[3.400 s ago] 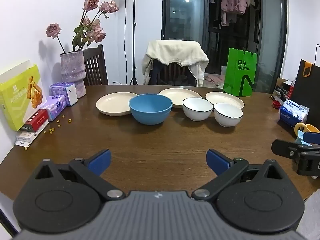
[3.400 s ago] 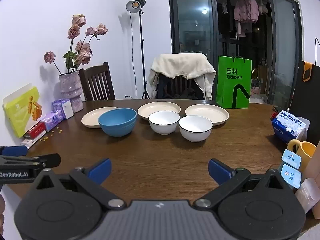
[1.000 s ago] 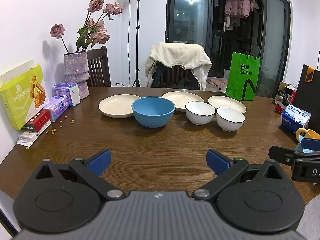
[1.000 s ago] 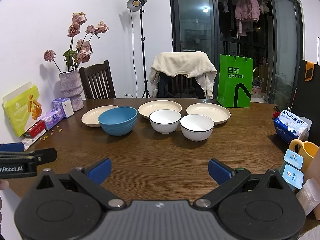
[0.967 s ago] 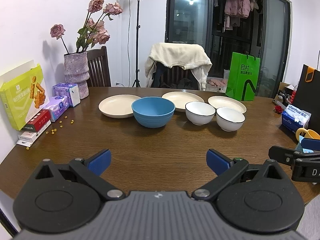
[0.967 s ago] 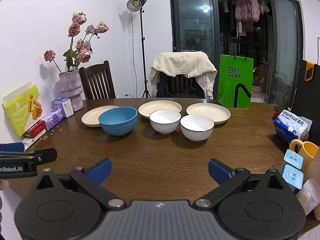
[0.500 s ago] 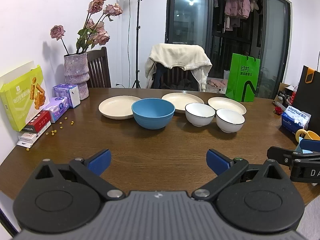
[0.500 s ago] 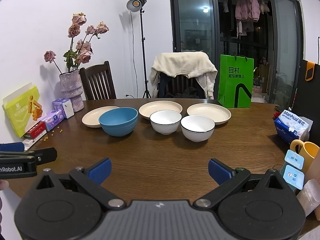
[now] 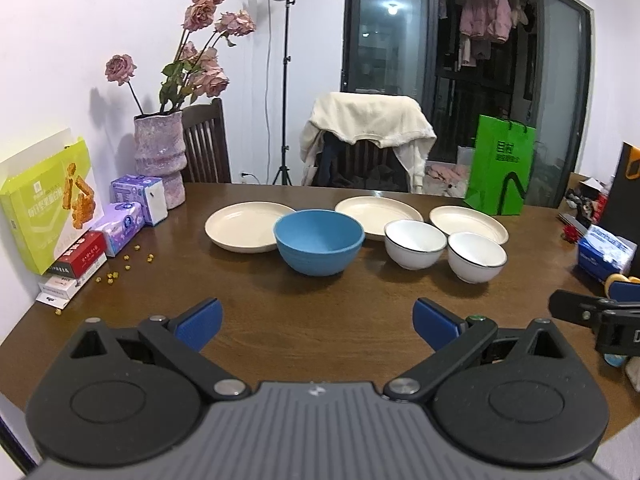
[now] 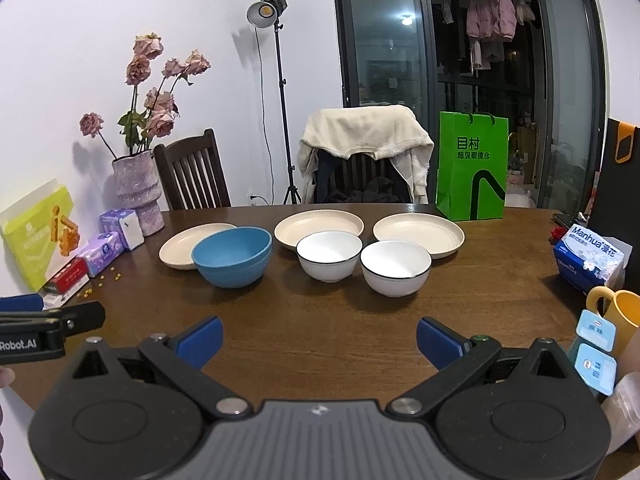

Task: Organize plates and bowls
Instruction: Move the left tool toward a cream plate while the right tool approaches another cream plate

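Left gripper (image 9: 316, 322): spread wide, empty, held low over the near edge of the table (image 9: 320, 332), pointed at the crockery.
Right gripper (image 10: 319, 338): also spread wide, nothing between the pads, at the same near edge, just to the right of the left one.
Blue bowl (image 9: 319, 241): straight ahead of the left gripper, well beyond the fingertips; ahead and left of the right gripper.
White bowls: two, black-rimmed, side by side; inner one (image 10: 329, 255) dead ahead of the right gripper, outer one (image 10: 395, 266) ahead and slightly right.
Plates: three cream ones behind the bowls; left plate (image 9: 244, 225) partly behind the blue bowl, middle plate (image 10: 318, 225) behind the inner white bowl, right plate (image 10: 418, 234) behind the outer one, near the green bag (image 10: 471, 166).
Change over the last seconds: slight only; view from both grippers tilted up and drawn back a touch, crockery unmoved, fingers as wide as before.
Meaning for the task: nothing stacked yet, likely the very start, with both grippers well short of any dish.
Next move, judged: reach forward to nest the white bowls or gather the plates into one pile.
Risk: yellow mug (image 10: 624, 312) and packets close to the right of the right gripper, easy to knock.
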A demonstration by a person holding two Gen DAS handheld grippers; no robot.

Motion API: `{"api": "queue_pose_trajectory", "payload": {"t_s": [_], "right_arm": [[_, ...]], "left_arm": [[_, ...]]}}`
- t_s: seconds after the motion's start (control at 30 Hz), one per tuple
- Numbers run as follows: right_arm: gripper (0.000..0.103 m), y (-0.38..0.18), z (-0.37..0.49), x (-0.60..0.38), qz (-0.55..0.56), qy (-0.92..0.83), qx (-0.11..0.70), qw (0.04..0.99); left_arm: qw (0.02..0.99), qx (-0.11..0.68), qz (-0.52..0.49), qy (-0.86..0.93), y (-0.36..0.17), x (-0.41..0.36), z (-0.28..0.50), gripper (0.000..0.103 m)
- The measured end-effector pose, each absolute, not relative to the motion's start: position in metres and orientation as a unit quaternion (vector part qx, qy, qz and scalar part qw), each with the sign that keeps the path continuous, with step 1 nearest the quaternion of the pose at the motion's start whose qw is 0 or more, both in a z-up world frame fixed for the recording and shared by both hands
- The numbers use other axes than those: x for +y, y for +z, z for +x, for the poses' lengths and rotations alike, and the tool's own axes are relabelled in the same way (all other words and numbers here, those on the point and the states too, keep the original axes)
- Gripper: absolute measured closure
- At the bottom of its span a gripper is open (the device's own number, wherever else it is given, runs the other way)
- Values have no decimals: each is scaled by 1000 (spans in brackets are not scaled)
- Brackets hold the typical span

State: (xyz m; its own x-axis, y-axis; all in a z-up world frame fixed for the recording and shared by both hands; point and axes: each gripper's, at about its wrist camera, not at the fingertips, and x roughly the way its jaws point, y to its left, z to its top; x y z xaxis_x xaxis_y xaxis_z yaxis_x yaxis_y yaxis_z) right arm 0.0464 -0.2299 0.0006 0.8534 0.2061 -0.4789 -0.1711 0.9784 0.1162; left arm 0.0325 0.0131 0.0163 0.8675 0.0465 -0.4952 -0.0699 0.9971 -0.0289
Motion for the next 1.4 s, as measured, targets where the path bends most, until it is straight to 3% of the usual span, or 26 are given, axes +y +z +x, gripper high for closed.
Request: {"api": "queue_pose_trajectory", "payload": {"t_s": [0.7,1.4], "right_arm": [[0,15,155,-205,52,119,238,963],[0,34,252,-99,15,169,240,956]], "left_arm": [[959,267,-65,62,11,65,113,0],[948,282,-106,101,19,133,180,0]]}}
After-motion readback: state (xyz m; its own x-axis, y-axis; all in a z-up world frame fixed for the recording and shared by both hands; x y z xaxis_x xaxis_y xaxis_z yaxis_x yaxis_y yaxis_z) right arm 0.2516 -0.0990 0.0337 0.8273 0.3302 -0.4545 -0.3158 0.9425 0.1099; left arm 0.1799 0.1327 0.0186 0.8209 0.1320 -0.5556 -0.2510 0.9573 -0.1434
